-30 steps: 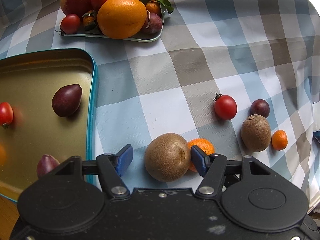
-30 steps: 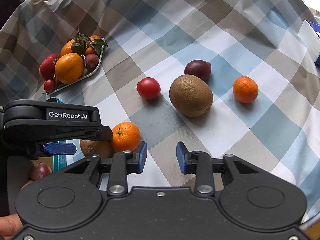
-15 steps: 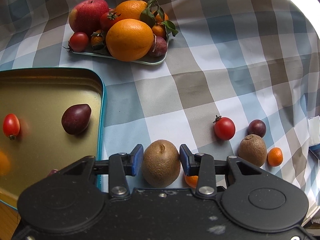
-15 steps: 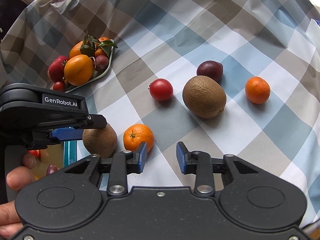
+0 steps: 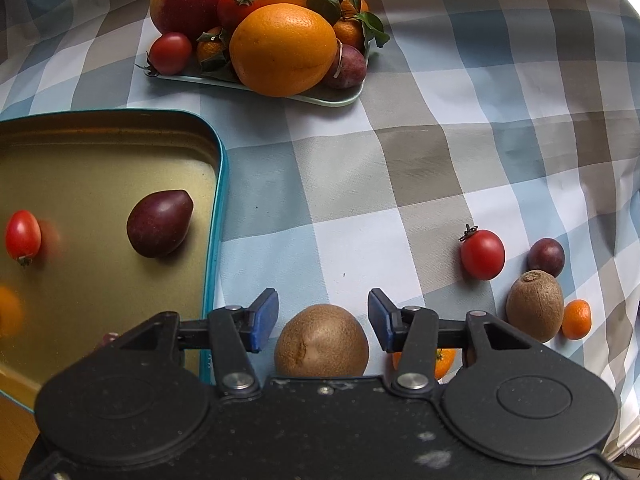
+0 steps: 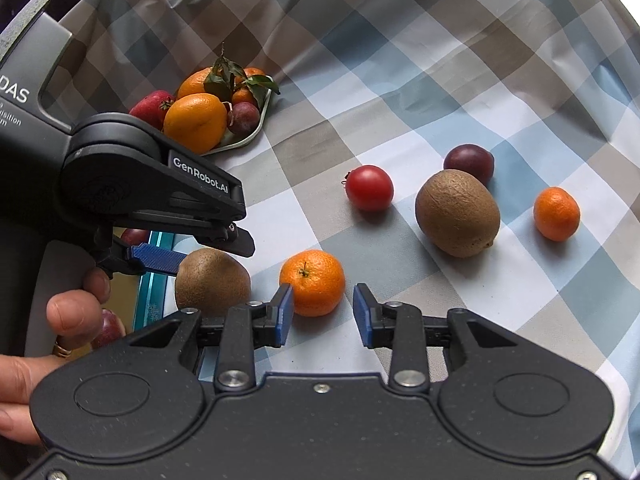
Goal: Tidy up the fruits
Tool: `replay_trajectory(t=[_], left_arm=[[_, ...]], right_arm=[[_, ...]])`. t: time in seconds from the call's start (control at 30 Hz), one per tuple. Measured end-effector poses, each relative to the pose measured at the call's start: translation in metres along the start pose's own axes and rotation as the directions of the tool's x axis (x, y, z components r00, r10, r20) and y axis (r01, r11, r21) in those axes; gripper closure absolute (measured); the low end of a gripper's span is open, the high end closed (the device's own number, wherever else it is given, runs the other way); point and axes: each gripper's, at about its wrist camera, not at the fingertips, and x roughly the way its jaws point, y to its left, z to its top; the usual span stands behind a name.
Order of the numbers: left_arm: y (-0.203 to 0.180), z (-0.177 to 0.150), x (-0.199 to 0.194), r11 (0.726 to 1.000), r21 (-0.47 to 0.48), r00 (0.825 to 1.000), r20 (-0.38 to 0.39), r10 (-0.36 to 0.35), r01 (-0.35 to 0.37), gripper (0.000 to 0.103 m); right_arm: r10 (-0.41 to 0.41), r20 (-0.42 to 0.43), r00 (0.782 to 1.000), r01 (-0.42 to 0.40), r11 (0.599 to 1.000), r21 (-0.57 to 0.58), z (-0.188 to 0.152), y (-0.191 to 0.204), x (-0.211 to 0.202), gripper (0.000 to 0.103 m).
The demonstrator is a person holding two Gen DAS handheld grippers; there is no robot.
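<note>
Left gripper [image 5: 323, 318]: your jaws have just been opening, now clear either side of the near kiwi [image 5: 322, 342] on the cloth beside the tin [image 5: 218, 200] (grip lost) | right gripper [image 6: 322, 314]: narrowly parted, empty, nearing the mandarin [image 6: 313, 282] | re-close.

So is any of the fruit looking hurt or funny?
Yes, a little: the kiwi between the left gripper's open jaws has a wrinkly dent in its skin. Its jaws have just been opening. The other fruit looks fine.
</note>
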Motion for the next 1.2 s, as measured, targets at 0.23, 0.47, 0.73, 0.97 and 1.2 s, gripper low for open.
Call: replay_trajectory(t=[0.23, 0.47, 0.73, 0.97, 1.2], left_arm=[[0.001, 0.002, 0.002, 1.000, -0.018, 1.000, -0.011, 0.005, -0.005, 0.053], [0.000, 0.004, 0.003, 1.000, -0.025, 1.000, -0.018, -0.003, 0.002, 0.050], [-0.009, -0.001, 0.003, 1.000, 0.026, 1.000, -0.010, -0.003, 0.004, 0.042], [-0.022, -0.009, -0.008, 0.993, 0.091, 0.997, 0.023, -0.073, 0.070, 0.040], [-0.032, -0.017, -0.023, 0.981, 0.152, 0.990, 0.051, -0.132, 0.122, 0.039]], right_arm=[[-0.037, 0.019, 0.999, 0.039, 0.992, -0.124, 0.004, 0.018, 0.013, 0.051], [-0.042, -0.014, 0.999, 0.040, 0.992, -0.120, 0.007, 0.012, 0.029, 0.050], [-0.063, -0.033, 0.997, 0.060, 0.995, -0.085, 0.003, 0.009, 0.025, 0.052], [-0.109, -0.058, 0.992, 0.109, 0.994, -0.005, -0.003, -0.014, 0.010, 0.052], [-0.167, -0.081, 0.983, 0.172, 0.983, 0.061, -0.006, -0.031, -0.003, 0.052]])
